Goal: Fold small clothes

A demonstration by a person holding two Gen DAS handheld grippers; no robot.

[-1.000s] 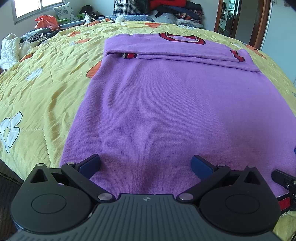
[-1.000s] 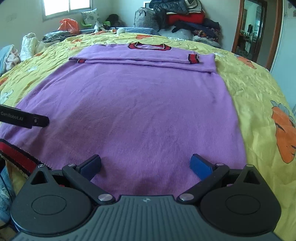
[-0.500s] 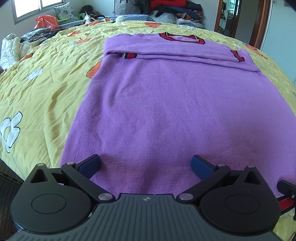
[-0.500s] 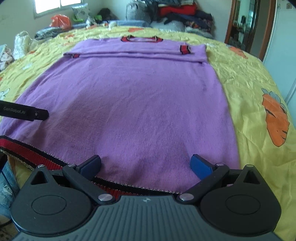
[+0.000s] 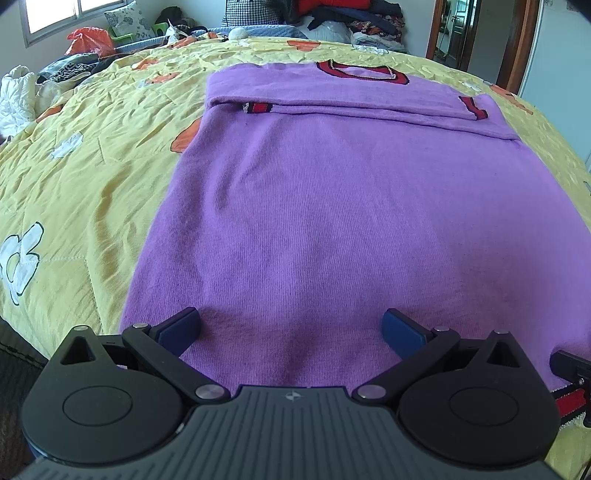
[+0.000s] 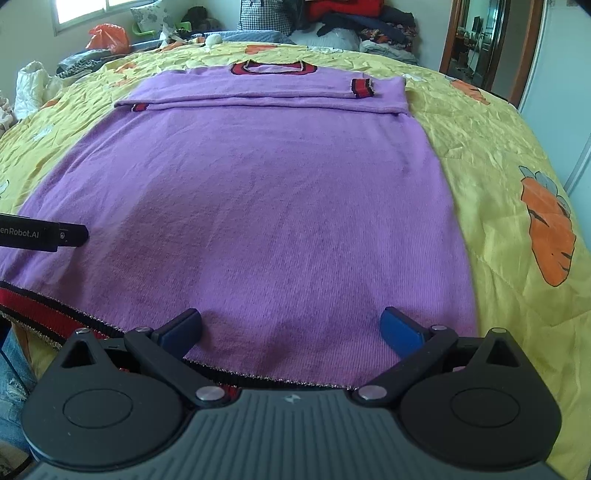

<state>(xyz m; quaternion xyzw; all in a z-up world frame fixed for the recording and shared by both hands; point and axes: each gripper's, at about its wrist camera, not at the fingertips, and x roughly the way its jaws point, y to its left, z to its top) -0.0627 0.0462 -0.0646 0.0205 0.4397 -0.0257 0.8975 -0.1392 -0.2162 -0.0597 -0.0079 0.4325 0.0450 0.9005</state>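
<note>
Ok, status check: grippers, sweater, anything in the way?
Left gripper open, right gripper open, both over the near hem. Purple sweater flat on the yellow quilt, sleeves folded across the top. Nothing obstructing.

Both views are brightly lit by daylight from a window at the upper left. Soft shadows are cast on the purple sweater just ahead of each gripper. Straight lines are bowed towards the edges by fisheye distortion, and slight blur is seen there.

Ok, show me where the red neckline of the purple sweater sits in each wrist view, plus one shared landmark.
Left wrist: the red neckline sits at the top, right of centre.
Right wrist: the red neckline sits at the top, near centre.
Shared landmark: the orange plastic bag under the window, upper left in both.
</note>
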